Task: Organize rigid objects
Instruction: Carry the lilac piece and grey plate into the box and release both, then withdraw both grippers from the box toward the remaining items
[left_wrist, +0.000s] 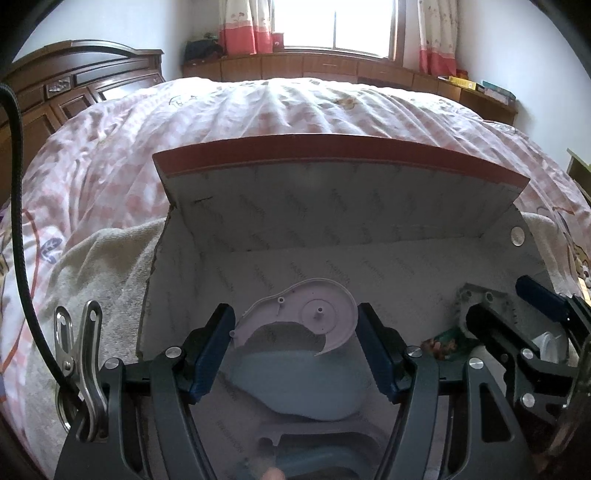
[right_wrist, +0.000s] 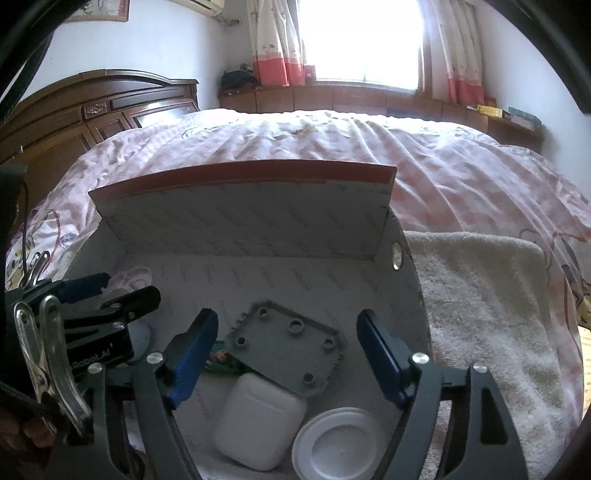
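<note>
A: What holds the parts?

B: An open box (right_wrist: 258, 225) with printed lining, its red-edged flap (left_wrist: 332, 155) standing up at the far side. It sits on a towel (right_wrist: 480, 295) spread over the bed (left_wrist: 258, 110).

A: And inside it?

B: On the left, a pale lilac shell (left_wrist: 317, 314) with a round hub and a curved tail, lying flat on the floor of the box. Below it lies a light blue piece (left_wrist: 295, 384), and nearer still a grey part (left_wrist: 332, 439), partly hidden. On the right, a grey plate (right_wrist: 291, 347) with round bosses rests tilted, its near edge on a white case (right_wrist: 258, 421). A white round lid (right_wrist: 340, 446) lies just beside the case. A small green packet (right_wrist: 221, 360) peeks out from under the plate's left edge.

A: The jaws?

B: The left gripper (left_wrist: 295, 350) hangs over the lilac shell with its jaws spread, pads clear of it. The right gripper (right_wrist: 284, 358) is over the plate and case, jaws parted, gripping nothing. No earlier view here.
</note>
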